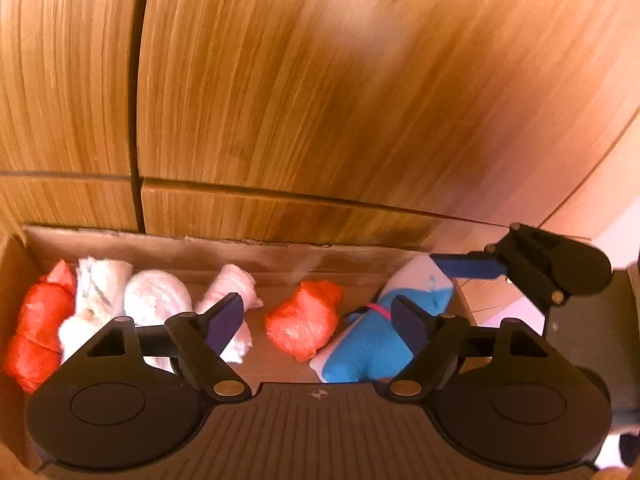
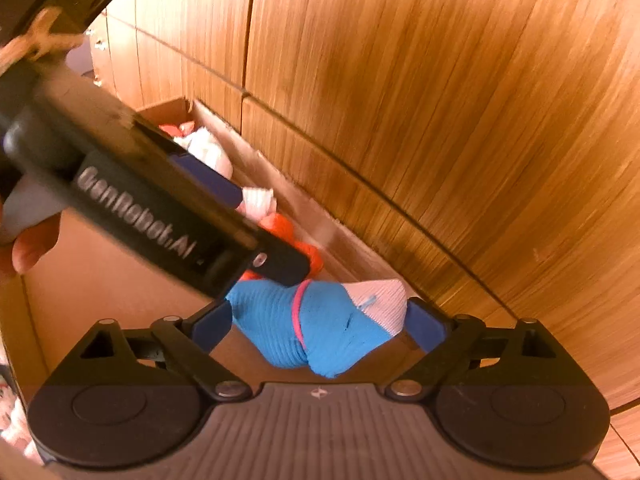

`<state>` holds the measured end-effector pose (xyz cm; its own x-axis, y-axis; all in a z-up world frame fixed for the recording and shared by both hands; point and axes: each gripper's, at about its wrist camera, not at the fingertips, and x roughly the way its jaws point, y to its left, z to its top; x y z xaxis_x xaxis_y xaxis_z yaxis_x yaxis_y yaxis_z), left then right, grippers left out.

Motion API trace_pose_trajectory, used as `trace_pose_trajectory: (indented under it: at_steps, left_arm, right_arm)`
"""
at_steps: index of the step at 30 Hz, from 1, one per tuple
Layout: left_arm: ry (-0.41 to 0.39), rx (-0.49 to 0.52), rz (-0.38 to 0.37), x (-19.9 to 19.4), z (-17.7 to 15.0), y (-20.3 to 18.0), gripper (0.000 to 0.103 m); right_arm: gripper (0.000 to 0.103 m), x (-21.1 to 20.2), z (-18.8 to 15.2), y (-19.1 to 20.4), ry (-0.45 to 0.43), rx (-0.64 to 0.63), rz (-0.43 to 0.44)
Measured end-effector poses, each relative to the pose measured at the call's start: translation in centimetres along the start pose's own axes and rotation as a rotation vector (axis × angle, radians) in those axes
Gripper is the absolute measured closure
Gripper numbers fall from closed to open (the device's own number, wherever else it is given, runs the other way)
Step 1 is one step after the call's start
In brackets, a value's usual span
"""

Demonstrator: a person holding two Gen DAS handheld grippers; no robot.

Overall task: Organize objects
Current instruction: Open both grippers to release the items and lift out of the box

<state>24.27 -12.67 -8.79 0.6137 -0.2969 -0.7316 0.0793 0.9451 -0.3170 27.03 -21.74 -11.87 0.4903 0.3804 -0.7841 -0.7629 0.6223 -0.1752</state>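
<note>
A cardboard box holds rolled sock bundles in a row: an orange one at far left, white ones, an orange one in the middle and a blue and white one at the right. My left gripper is open above the box, over the middle orange bundle. My right gripper has its fingers on both sides of the blue and white bundle with the jaws wide; it also shows in the left wrist view.
A wooden cabinet front with drawer seams stands right behind the box. The left gripper's body crosses the right wrist view above the box. The box floor is bare near the front.
</note>
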Motion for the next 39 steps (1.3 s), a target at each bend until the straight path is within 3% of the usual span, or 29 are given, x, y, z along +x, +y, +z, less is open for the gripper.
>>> trace_pose_trajectory:
  at_steps: [7,21,32,39]
  left_arm:
    - [-0.014,-0.017,0.023,-2.9,0.1,1.9,0.017]
    - [-0.072,0.068,0.062,-10.6,-1.6,-0.6,0.015]
    - [-0.14,0.238,0.159,-17.1,-6.1,-1.8,0.003]
    - [-0.162,0.3,0.175,-20.6,-9.4,0.6,0.001]
  right_arm:
    - [0.011,-1.6,-0.4,-0.1,-0.008,0.006,-0.008]
    - [0.008,-6.4,-0.5,3.0,-0.069,0.109,-0.05]
    - [0.001,-11.1,-3.3,6.4,-0.142,0.228,-0.103]
    - [0.001,-13.3,-6.7,8.7,-0.196,0.336,-0.14]
